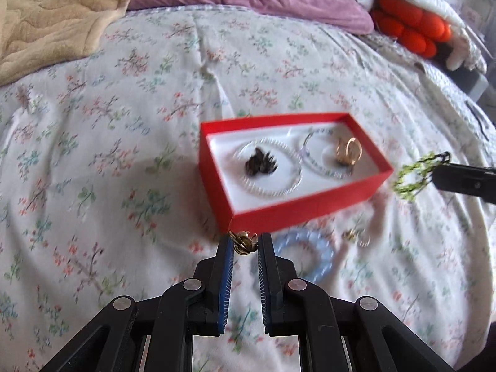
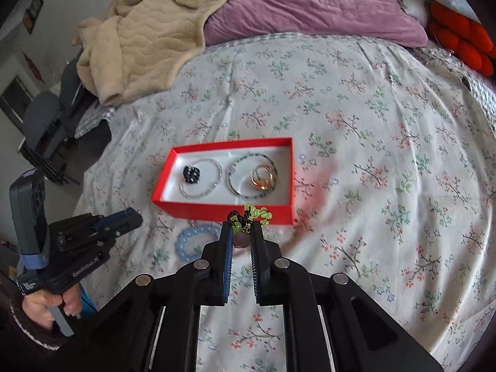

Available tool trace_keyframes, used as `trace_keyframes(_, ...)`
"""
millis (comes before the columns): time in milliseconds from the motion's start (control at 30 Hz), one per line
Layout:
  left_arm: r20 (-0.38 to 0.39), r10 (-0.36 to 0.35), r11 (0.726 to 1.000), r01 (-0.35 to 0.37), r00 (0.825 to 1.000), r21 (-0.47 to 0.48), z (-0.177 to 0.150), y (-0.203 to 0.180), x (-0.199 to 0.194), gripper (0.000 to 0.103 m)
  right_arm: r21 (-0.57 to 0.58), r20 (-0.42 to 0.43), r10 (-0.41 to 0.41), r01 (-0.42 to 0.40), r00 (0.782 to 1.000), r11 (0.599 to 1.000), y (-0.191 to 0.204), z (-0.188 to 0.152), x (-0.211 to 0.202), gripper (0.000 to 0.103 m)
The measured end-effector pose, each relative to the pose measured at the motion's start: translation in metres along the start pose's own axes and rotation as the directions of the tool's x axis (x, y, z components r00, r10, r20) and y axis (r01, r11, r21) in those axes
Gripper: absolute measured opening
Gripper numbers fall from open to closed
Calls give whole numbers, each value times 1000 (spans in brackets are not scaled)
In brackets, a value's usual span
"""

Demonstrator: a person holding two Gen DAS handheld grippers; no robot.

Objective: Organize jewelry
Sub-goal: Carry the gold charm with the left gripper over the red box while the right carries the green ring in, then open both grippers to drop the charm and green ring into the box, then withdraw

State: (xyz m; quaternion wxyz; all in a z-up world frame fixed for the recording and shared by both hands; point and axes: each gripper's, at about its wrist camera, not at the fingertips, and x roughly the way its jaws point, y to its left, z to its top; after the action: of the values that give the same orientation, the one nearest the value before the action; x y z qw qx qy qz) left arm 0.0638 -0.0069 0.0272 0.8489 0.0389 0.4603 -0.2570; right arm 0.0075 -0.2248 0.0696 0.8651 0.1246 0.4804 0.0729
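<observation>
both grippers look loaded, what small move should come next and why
Probably carry the right gripper forward over the red box before releasing: it is shut on the green bead bracelet, which hangs just short of the box's near wall. The left gripper holds a gold piece.

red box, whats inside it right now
Inside the red box: a clear bead bracelet around a dark cluster, and a dark-beaded bracelet with gold rings. Nothing looks covered.
</observation>
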Motion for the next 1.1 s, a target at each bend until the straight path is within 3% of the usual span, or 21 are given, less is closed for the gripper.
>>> trace_keyframes(300,21,-43,999,43,999,10,26,-8,16,10,54,-3,29,-28,1000,998,4,24,23,12)
trace_keyframes(700,-42,3,1000,-3,999,13,38,-9,54,11,79,-42,42,-39,998,996,6,43,59,12)
trace_keyframes(967,-38,14,999,-12,999,34,44,-14,58,13,96,-66,45,-39,997,995,3,49,77,12)
trace_keyframes(1033,-38,22,999,-20,999,42,44,-15,57,18,107,-71,55,-47,996,993,2,50,80,13)
trace_keyframes(1100,-37,31,999,-29,999,47,44,-16,55,32,105,-78,63,-55,995,993,2,51,81,19)
